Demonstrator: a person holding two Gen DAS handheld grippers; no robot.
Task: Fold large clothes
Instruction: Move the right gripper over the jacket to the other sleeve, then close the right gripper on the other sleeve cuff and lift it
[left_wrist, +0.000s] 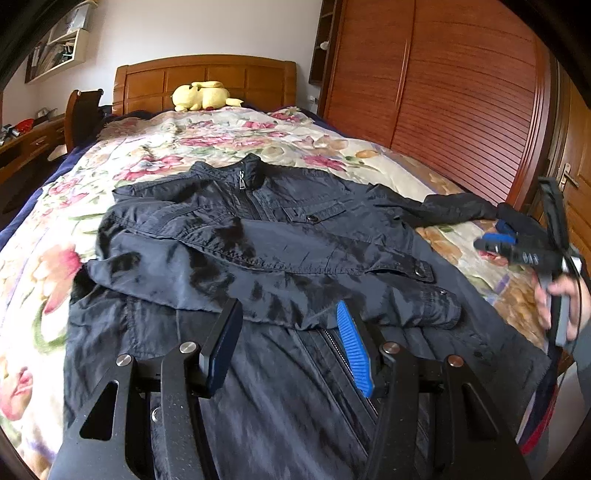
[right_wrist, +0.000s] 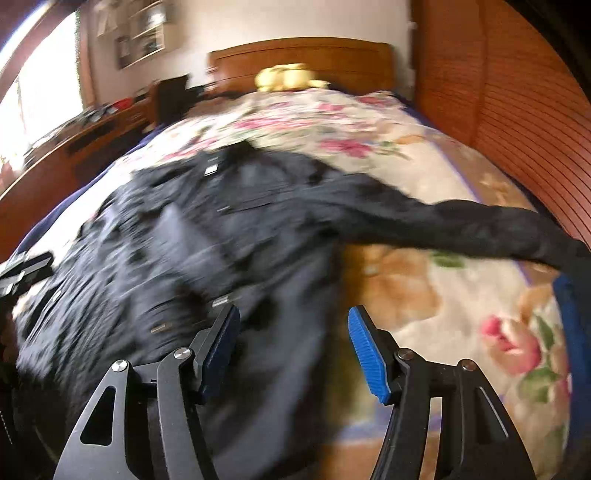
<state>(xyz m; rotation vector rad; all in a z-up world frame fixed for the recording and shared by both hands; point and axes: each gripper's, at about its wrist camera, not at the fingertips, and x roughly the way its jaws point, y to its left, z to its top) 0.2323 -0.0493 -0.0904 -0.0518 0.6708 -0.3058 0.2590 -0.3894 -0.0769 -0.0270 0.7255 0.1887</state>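
The left gripper (left_wrist: 290, 341) is open above the jacket (left_wrist: 280, 236), gripping nothing. One sleeve already lies across the chest; a careless pass could drag it off. The right gripper (right_wrist: 293, 349) is open and empty too. The other sleeve (right_wrist: 461, 225) stretches beyond its right finger and may slide off the bed (right_wrist: 424, 280).

- A floral bedspread (left_wrist: 221, 136) was spread over the bed.
- A wooden headboard (left_wrist: 207, 79) was set against the white wall.
- A yellow plush toy (left_wrist: 201, 96) was laid just before the headboard.
- A slatted wooden wardrobe (left_wrist: 443, 92) was stood beside the bed.
- A wooden desk (left_wrist: 29, 142) was seen on the opposite side.
- A wall shelf (left_wrist: 59, 51) was mounted above it.
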